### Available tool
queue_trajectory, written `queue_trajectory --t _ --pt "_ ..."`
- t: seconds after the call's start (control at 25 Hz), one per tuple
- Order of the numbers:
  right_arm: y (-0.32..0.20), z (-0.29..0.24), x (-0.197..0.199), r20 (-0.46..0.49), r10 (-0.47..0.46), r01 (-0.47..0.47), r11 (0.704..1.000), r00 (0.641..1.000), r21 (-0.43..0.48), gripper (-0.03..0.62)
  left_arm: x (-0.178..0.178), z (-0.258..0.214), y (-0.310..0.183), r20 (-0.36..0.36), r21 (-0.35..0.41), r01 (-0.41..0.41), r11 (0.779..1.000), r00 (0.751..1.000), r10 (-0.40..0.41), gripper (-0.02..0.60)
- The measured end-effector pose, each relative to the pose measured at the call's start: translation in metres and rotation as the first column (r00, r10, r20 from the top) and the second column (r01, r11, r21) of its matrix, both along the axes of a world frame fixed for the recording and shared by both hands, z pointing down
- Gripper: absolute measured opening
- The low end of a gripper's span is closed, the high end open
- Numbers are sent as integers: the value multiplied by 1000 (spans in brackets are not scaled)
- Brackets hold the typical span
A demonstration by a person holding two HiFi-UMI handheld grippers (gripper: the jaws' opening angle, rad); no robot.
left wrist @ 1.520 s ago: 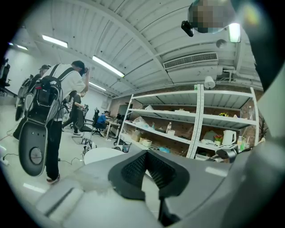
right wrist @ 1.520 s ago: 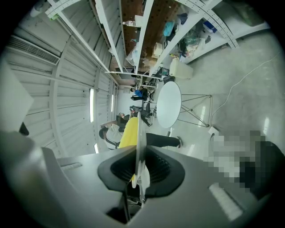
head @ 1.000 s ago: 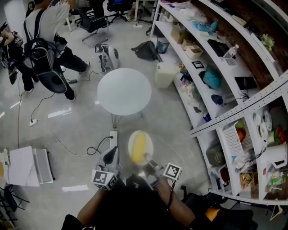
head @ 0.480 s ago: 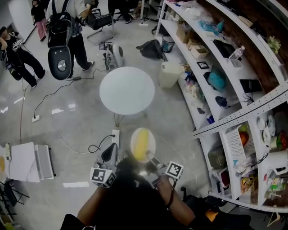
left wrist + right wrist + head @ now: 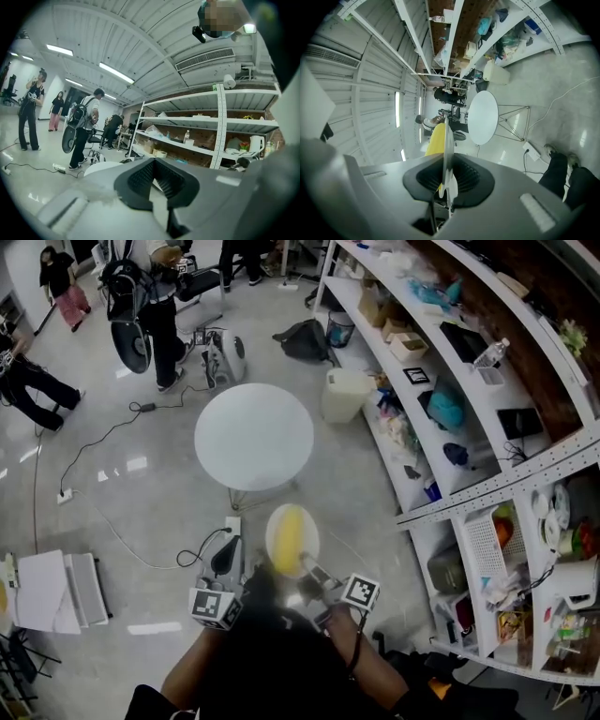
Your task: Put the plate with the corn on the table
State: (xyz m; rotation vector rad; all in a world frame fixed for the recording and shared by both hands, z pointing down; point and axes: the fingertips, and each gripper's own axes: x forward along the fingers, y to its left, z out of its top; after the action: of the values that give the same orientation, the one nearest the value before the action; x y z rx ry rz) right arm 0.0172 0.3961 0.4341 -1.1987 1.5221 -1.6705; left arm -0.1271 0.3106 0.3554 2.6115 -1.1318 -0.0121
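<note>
Plate [image 5: 313,538] with corn [image 5: 290,540] sits clamped in right gripper [image 5: 309,570]

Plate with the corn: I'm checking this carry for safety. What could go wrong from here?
1. The right gripper holds the plate only by its rim, so it could tip and the corn roll off.
2. A power strip and cable lie on the floor before the table: a possible trip hazard.

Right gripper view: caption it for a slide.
Right gripper clamps the plate edge-on, corn on it, round white table ahead.
</note>
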Motion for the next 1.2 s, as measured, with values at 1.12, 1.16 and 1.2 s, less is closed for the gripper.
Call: queue_trajectory --t 1.12,1.16,1.2 --pt "-150 -1 7 -15 16 -16 1000 1000 0 51 9 -1 -164 -16 -24 -4 1000 1000 3 2" --pt "-154 0 8 -14 21 -21 1000 1000 -1 51 10 -1 -168 -18 -25 -7 1000 1000 6 2" --pt "-157 0 9 -12 26 -26 1000 1000 -2 51 11 0 -173 -19 -24 -9 1000 1000 9 2"
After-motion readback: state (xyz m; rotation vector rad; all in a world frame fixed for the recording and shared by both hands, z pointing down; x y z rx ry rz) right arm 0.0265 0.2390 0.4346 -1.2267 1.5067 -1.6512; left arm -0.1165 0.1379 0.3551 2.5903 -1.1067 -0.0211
